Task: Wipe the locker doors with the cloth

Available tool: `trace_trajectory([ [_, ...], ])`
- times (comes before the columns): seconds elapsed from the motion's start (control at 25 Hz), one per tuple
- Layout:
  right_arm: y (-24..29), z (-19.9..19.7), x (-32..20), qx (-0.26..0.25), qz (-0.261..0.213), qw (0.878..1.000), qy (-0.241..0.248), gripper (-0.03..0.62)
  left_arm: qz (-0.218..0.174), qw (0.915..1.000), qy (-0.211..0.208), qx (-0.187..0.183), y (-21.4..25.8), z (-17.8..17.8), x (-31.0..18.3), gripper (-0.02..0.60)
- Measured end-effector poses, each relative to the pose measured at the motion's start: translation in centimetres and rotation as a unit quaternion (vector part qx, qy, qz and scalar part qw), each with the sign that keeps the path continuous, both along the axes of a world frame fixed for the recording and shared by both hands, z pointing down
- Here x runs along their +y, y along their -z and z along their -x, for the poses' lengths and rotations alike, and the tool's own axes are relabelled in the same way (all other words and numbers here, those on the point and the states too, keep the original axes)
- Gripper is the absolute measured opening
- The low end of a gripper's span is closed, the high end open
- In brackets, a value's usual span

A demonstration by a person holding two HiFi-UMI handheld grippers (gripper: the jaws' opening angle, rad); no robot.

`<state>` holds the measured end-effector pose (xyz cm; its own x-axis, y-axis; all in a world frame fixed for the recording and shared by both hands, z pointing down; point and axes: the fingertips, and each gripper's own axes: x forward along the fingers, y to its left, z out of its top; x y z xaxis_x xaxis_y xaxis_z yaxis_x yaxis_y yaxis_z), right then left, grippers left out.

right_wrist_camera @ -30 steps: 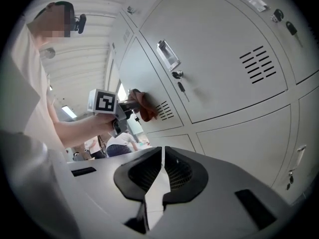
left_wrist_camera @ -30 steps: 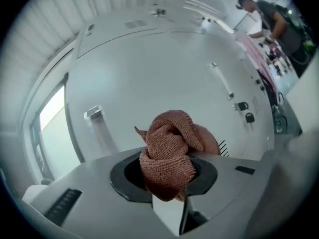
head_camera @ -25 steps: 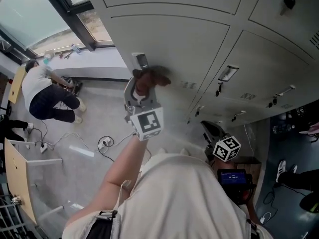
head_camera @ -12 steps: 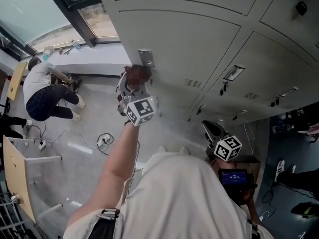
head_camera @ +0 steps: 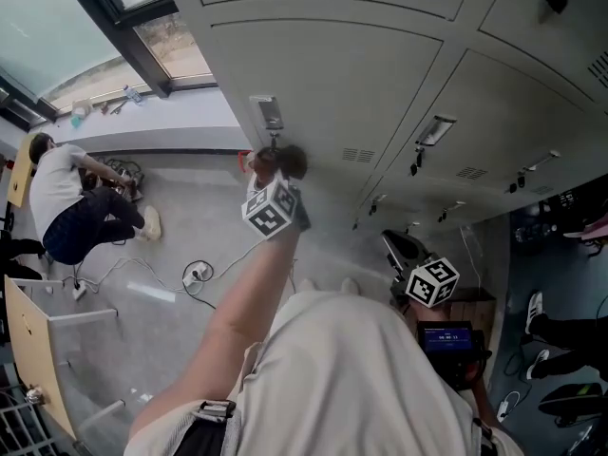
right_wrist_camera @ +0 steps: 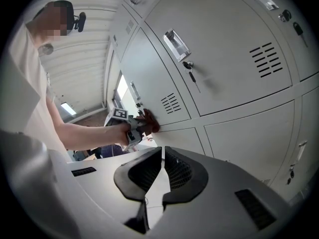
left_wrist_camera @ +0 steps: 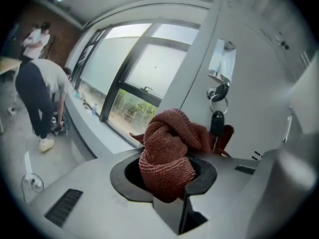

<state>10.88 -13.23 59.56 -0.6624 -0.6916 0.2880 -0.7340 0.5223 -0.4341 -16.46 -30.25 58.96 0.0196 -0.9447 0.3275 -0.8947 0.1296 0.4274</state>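
Note:
My left gripper (head_camera: 277, 174) is shut on a bunched reddish-brown cloth (head_camera: 285, 162) and presses it against a grey locker door (head_camera: 342, 84), just below the door's handle plate (head_camera: 266, 112). In the left gripper view the cloth (left_wrist_camera: 167, 153) bulges out of the jaws beside a key (left_wrist_camera: 217, 123) hanging from the lock under the handle (left_wrist_camera: 222, 63). My right gripper (head_camera: 407, 253) hangs low at the right, away from the doors; its jaws (right_wrist_camera: 163, 156) are shut with nothing between them. From there the left gripper (right_wrist_camera: 130, 129) and cloth (right_wrist_camera: 149, 121) show against the lockers (right_wrist_camera: 224, 59).
A person (head_camera: 66, 198) crouches on the floor at the left by the window (head_camera: 85, 27). Cables and a power strip (head_camera: 199, 274) lie on the floor below my arm. A wooden table edge (head_camera: 28, 340) stands at the lower left. More locker doors (head_camera: 532, 112) run to the right.
My left gripper carried the cloth left along the door to the handle, then back right and slightly lower, under the handle. The right gripper has stayed put.

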Motion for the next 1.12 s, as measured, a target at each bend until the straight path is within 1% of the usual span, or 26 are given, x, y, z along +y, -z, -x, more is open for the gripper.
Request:
trace_trajectory([
  [0.04, -0.1, -0.3, 0.2, 0.001, 0.002, 1.000, -0.003, 0.029, 0.004, 0.9997, 0.003, 0.024, -0.1, -0.7, 0.1, 0.103],
  [0.08, -0.2, -0.6, 0.3, 0.002, 0.003, 1.000, -0.007, 0.029, 0.002, 0.9995, -0.001, 0.032, 0.4, -1.5, 0.2, 0.103],
  [0.12, -0.3, -0.8, 0.4, 0.002, 0.005, 1.000, -0.010, 0.029, -0.009, 0.9992, -0.007, 0.037, 1.4, -2.3, 0.3, 0.103],
  [0.2, -0.3, -1.1, 0.5, 0.002, 0.005, 1.000, -0.014, 0.029, -0.048, 0.9968, -0.006, 0.063, 4.2, -3.2, 0.3, 0.103],
  [0.28, -0.1, -1.3, 0.4, 0.000, 0.003, 1.000, -0.017, 0.029, -0.079, 0.9923, 0.011, 0.095, 6.2, -2.9, 0.3, 0.103],
  [0.32, -0.1, -1.4, 0.5, -0.001, 0.002, 1.000, -0.019, 0.029, -0.082, 0.9902, 0.022, 0.111, 6.5, -2.9, 0.4, 0.103],
  [0.4, -0.2, -1.7, 0.6, -0.003, 0.003, 1.000, -0.023, 0.029, -0.077, 0.9863, 0.041, 0.140, 6.6, -3.6, 0.6, 0.102],
  [0.48, -0.3, -1.9, 0.8, -0.005, 0.005, 1.000, -0.026, 0.029, -0.074, 0.9853, 0.045, 0.147, 6.8, -5.3, 0.8, 0.094],
  [0.52, -0.4, -2.1, 0.9, -0.006, 0.007, 1.000, -0.027, 0.029, -0.075, 0.9860, 0.036, 0.144, 7.0, -6.5, 0.9, 0.094],
  [0.56, -0.5, -2.3, 1.0, -0.007, 0.008, 1.000, -0.028, 0.029, -0.076, 0.9870, 0.017, 0.140, 7.3, -8.1, 1.0, 0.094],
  [0.6, -0.6, -2.6, 1.1, -0.006, 0.010, 1.000, -0.029, 0.029, -0.077, 0.9877, -0.013, 0.136, 7.5, -10.2, 1.1, 0.094],
  [0.64, -0.8, -2.9, 1.1, -0.005, 0.013, 0.999, -0.031, 0.029, -0.075, 0.9871, -0.053, 0.131, 7.7, -12.7, 1.3, 0.094],
  [0.72, -1.1, -3.3, 1.1, -0.002, 0.017, 0.999, -0.033, 0.029, -0.061, 0.9804, -0.141, 0.124, 7.5, -18.1, 1.9, 0.094],
  [0.76, -1.1, -3.4, 1.1, -0.002, 0.018, 0.999, -0.035, 0.029, -0.051, 0.9758, -0.176, 0.120, 7.1, -20.5, 2.1, 0.094],
  [0.8, -1.0, -3.5, 1.0, -0.002, 0.017, 0.999, -0.035, 0.029, -0.041, 0.9720, -0.200, 0.115, 6.6, -22.3, 2.3, 0.094],
  [0.88, -0.8, -3.5, 0.7, -0.004, 0.015, 0.999, -0.036, 0.029, -0.025, 0.9674, -0.228, 0.108, 5.1, -24.5, 2.6, 0.094],
  [0.96, -0.7, -3.6, 0.6, -0.003, 0.015, 0.999, -0.038, 0.029, -0.007, 0.9646, -0.246, 0.095, 3.1, -25.4, 2.7, 0.095],
  [1.04, -0.9, -3.9, 0.6, -0.001, 0.018, 0.999, -0.040, 0.029, 0.012, 0.9632, -0.260, 0.066, 1.0, -25.4, 2.8, 0.097],
  [1.12, -1.0, -3.8, 0.6, 0.001, 0.021, 0.999, -0.042, 0.029, 0.014, 0.9636, -0.266, 0.023, -0.5, -24.4, 2.6, 0.101],
])
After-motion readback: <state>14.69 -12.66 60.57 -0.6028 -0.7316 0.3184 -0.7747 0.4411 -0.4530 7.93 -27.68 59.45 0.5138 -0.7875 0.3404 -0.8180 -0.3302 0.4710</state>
